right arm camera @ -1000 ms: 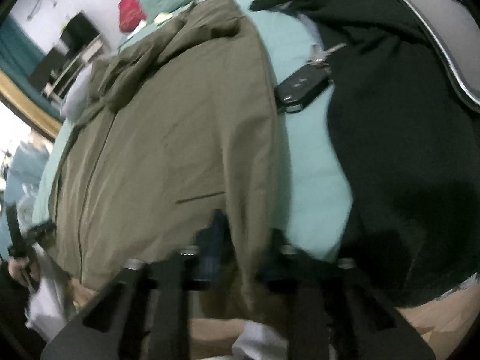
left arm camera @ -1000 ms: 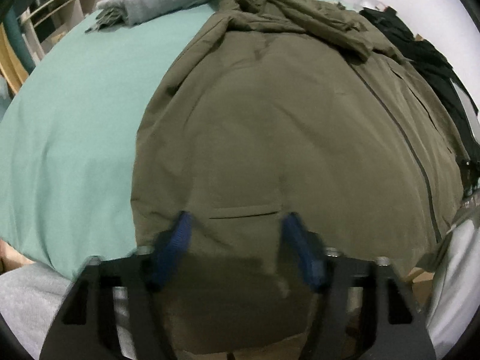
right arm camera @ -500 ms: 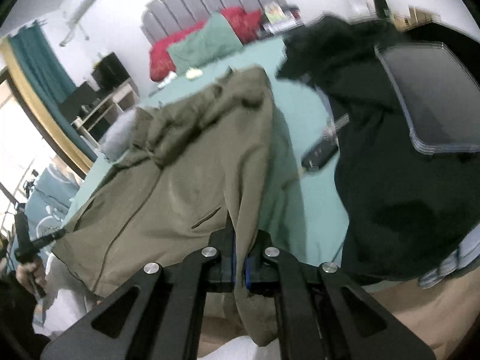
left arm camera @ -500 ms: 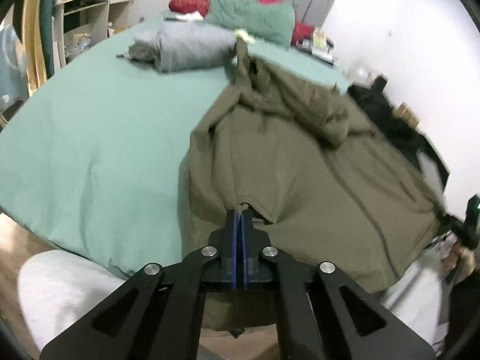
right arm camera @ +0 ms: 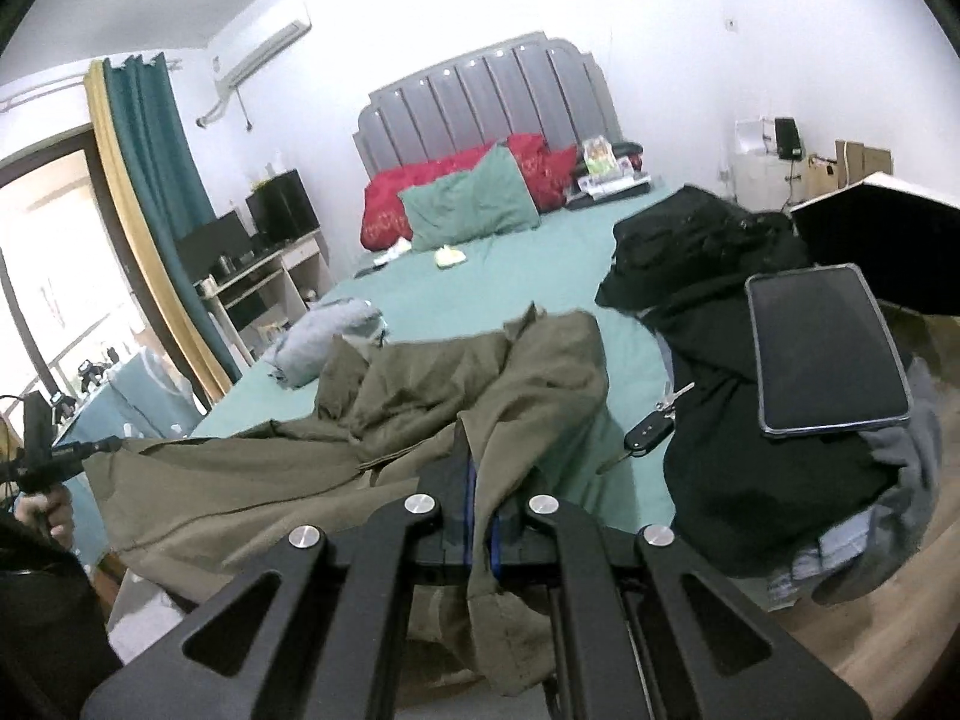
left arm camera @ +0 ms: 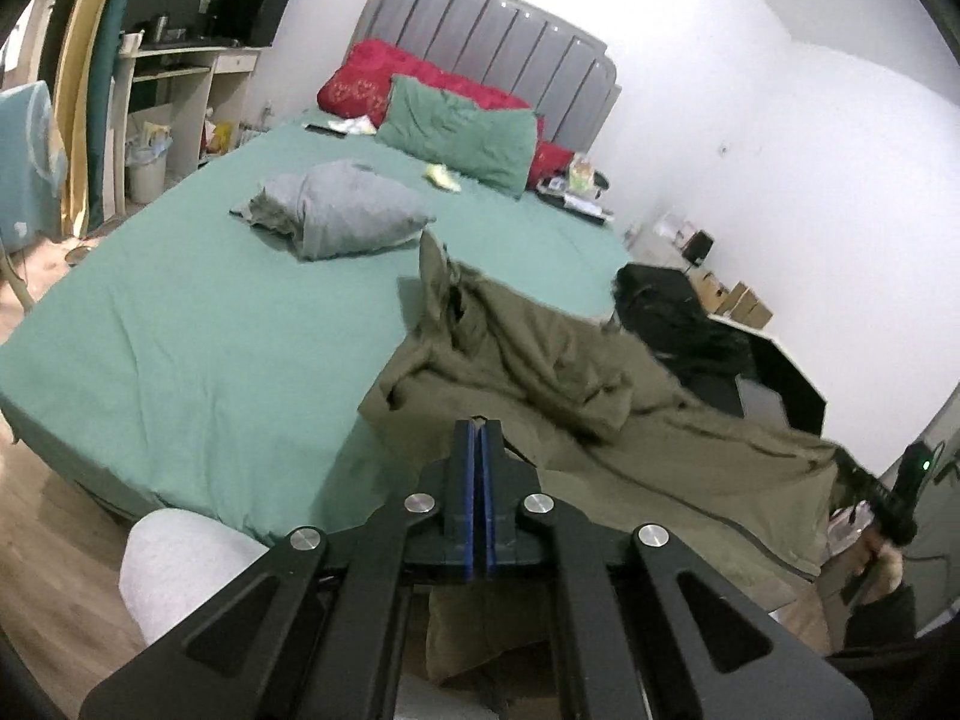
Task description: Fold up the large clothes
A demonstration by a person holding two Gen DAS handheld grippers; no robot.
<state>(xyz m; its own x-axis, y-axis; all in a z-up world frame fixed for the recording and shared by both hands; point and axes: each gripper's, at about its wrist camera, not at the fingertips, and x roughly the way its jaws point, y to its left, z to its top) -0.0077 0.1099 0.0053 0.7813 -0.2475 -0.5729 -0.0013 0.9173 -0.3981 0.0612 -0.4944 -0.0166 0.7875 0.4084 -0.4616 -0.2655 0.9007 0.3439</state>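
Green sheeted bed: broad bare room left of my rumpled olive-green hooded jacket, its hem lifted off the near edge, pinched in my closed left gripper and right gripper.

The left gripper, at six o'clock, clamps the olive jacket's hem; the jacket sags toward four o'clock over the green bed.
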